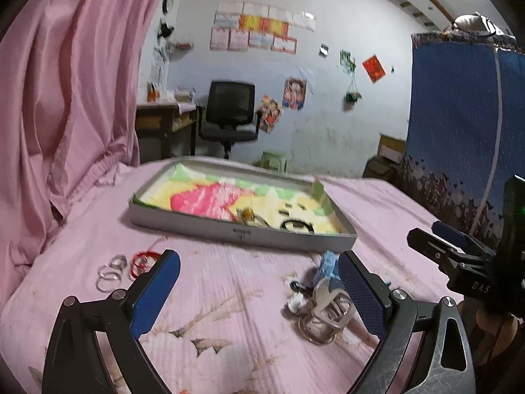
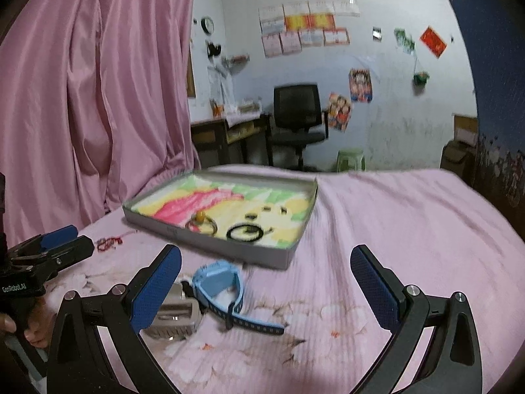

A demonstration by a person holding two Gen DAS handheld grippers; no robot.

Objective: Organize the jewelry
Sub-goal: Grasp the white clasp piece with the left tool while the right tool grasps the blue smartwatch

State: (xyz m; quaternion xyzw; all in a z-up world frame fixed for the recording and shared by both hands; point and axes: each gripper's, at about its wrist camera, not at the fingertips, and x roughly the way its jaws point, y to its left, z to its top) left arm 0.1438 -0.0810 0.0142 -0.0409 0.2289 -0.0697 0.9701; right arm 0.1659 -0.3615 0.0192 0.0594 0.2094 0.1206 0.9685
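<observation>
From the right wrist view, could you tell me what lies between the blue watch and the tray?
Only bare pink bedsheet shows between the blue watch and the tray; nothing else lies in that short gap in the right wrist view.

Pink curtain (image 1: 65, 82), black office chair (image 2: 297, 115), green stool (image 2: 351, 159).

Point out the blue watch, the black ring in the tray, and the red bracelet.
blue watch (image 2: 219, 279): right wrist view, on its blue case.
black ring (image 2: 244, 232): right wrist view, on the band's near edge, inside the tray.
red bracelet (image 1: 141, 260): left wrist view, on its red loops.
</observation>
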